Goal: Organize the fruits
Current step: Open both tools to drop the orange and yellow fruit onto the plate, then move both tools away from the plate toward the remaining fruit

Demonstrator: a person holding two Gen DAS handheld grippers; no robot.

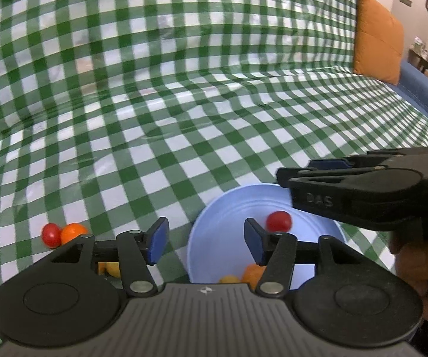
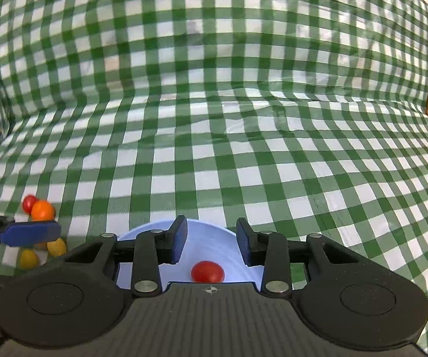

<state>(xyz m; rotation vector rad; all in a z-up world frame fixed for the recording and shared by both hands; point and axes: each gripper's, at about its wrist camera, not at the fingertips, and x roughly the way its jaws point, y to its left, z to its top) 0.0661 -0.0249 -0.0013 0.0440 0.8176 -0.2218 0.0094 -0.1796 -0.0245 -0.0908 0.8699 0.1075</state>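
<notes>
Both jaws gape empty over blue bowl (image 2: 208, 238) holding red tomato (image 2: 207, 271)

Bright, even light; fisheye-bent edges

A green-and-white checked cloth (image 1: 184, 104) covers the sofa in front of me, running up its backrest. An orange cushion (image 1: 377, 38) leans at the right end, above bare blue upholstery (image 1: 419, 89).
</notes>
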